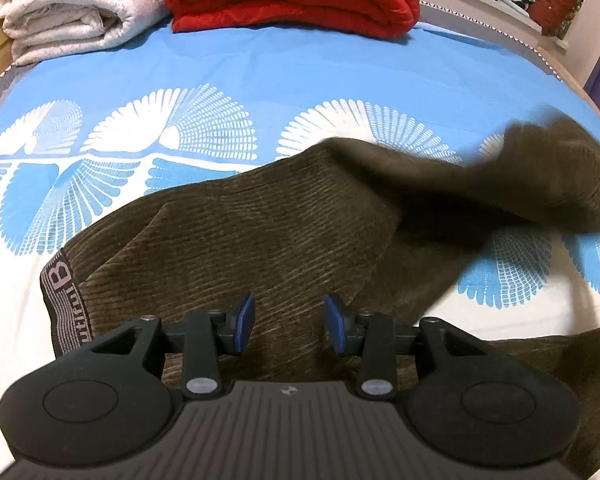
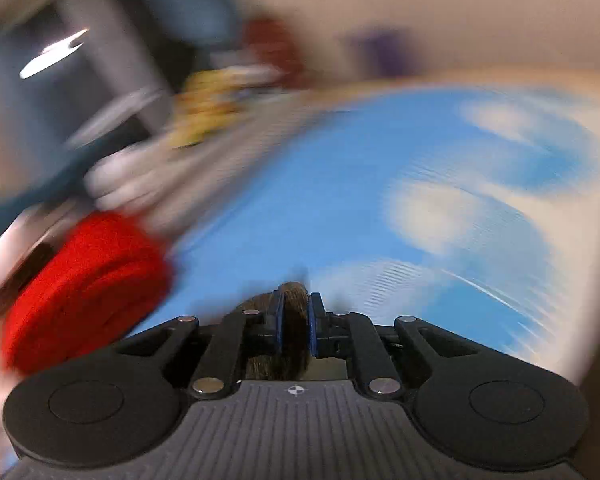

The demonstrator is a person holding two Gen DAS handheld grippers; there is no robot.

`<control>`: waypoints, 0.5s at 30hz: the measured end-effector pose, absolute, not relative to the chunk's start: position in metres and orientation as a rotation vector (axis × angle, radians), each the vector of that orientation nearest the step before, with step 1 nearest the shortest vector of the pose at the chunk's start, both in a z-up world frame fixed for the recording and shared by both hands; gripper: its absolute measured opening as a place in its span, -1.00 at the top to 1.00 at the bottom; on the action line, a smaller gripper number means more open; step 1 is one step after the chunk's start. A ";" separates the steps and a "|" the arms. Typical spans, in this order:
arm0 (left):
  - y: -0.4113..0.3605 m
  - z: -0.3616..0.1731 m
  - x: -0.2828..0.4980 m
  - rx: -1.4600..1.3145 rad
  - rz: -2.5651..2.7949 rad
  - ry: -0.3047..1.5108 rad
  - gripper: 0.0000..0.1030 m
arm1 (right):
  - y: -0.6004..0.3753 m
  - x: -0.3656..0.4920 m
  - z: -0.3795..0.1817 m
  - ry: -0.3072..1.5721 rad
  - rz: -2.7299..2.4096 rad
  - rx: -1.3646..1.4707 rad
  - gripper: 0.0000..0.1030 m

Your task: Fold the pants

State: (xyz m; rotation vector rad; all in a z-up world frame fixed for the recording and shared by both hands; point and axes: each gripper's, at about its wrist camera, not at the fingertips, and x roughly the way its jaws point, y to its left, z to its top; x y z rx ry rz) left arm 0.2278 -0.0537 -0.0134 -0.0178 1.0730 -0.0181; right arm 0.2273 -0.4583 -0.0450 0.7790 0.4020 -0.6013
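Corduroy brown pants sprawl soft and limp across the bed at mid-frame, best taken by the waistband or a leg end, the left claw hovering open above them while the right claw pinches a fold.

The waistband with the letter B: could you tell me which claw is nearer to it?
Left. The left claw hovers open beside the waistband; the right claw is shut on another part of the pants.
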 end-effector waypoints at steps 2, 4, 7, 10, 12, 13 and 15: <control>-0.053 -0.013 0.227 -0.023 -0.021 1.078 0.17 | -0.473 0.214 -0.070 0.528 -0.736 0.815 0.74; -0.054 -0.012 0.225 -0.030 -0.033 1.077 0.16 | -0.496 0.210 -0.106 0.690 -0.790 0.962 0.68; -0.059 -0.013 0.223 -0.022 -0.066 1.084 0.13 | -0.516 0.211 -0.136 0.776 -0.767 1.045 0.62; -0.069 -0.017 0.223 -0.023 -0.112 1.103 0.13 | -0.532 0.207 -0.144 0.787 -0.774 1.106 0.48; -0.073 -0.022 0.225 -0.051 -0.143 1.121 0.13 | -0.542 0.205 -0.145 0.774 -0.777 1.130 0.38; -0.075 -0.025 0.227 -0.064 -0.160 1.130 0.13 | -0.547 0.205 -0.145 0.769 -0.778 1.131 0.37; -0.080 -0.031 0.230 -0.083 -0.190 1.142 0.13 | -0.558 0.200 -0.149 0.773 -0.800 1.136 0.32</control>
